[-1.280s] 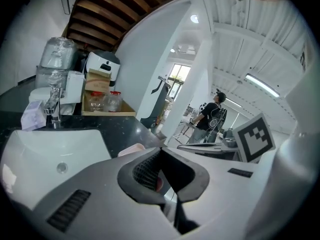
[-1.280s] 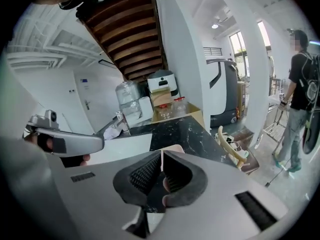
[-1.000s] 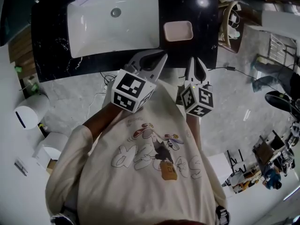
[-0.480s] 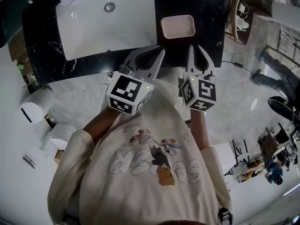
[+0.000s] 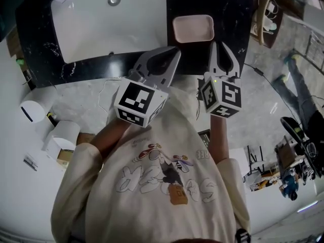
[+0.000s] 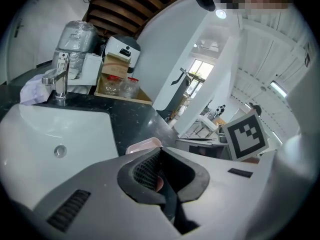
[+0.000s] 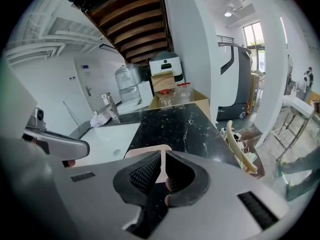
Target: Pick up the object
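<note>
Pale pink rounded-rectangular shallow tray (image 5: 193, 28) lies flat on the black white-veined marble countertop (image 5: 215, 4), just right of the white rectangular sink basin (image 5: 111, 27), near the counter's front edge. Nothing in the tray that can be seen.

Left gripper (image 5: 173, 50), grey with a black-and-white marker cube, is over the counter's front edge, with its tip near the tray's front-left corner. In the left gripper view its jaws are together at the tip, nothing between them; the tray shows just beyond them.

Right gripper (image 5: 221, 44) points at the counter just right of the tray's front-right corner. In the right gripper view its jaws are closed too and empty, with the tray straight ahead past the tips. No view shows either gripper touching the tray.

Chrome faucet (image 6: 60, 81) stands at the back of the sink, crumpled white cloth (image 6: 32, 91) beside it. Clear water jug (image 7: 131, 81) and open cardboard box with bottles (image 7: 180, 99) stand at the counter's far end. Person in cream printed shirt (image 5: 162, 186) fills the lower head view.
</note>
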The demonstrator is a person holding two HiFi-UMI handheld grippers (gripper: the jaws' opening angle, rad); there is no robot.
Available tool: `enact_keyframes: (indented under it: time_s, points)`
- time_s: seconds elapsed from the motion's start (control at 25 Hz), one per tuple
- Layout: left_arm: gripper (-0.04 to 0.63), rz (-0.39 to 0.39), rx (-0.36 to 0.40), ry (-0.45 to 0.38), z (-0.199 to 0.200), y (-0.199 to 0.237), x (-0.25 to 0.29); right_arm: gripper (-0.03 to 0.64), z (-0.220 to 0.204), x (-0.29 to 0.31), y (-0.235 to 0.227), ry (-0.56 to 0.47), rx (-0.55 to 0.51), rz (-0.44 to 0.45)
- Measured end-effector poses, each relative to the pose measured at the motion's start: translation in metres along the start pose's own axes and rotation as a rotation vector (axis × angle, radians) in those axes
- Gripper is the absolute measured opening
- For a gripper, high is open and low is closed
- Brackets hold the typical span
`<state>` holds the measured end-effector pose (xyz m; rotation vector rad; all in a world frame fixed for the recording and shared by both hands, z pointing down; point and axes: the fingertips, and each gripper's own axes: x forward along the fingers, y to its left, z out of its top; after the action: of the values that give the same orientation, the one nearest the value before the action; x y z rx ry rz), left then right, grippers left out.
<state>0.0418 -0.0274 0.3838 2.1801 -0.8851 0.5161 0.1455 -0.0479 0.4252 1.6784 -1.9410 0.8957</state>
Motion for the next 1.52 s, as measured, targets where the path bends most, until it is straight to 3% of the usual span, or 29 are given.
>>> enact_keyframes:
  time_s: [0.28,0.48,1.28,1.4,1.52]
  points:
    - [0.014,0.015,-0.036,0.017,-0.010,0.009,0.020,0.029,-0.009,0.025,-0.006,0.062,-0.036,0.032]
    - [0.014,0.032,-0.057,0.033,-0.014,0.015,0.033,0.100,-0.014,0.046,-0.009,0.130,-0.079,0.061]
    - [0.014,0.058,-0.095,0.042,-0.010,0.034,0.048,0.110,-0.036,0.078,-0.014,0.415,-0.196,0.068]
    - [0.014,0.058,-0.098,0.039,-0.009,0.035,0.048,0.044,-0.033,0.079,-0.019,0.407,-0.157,0.085]
    - [0.014,0.060,-0.097,0.031,-0.006,0.035,0.045,0.034,-0.032,0.077,-0.022,0.384,-0.072,0.118]
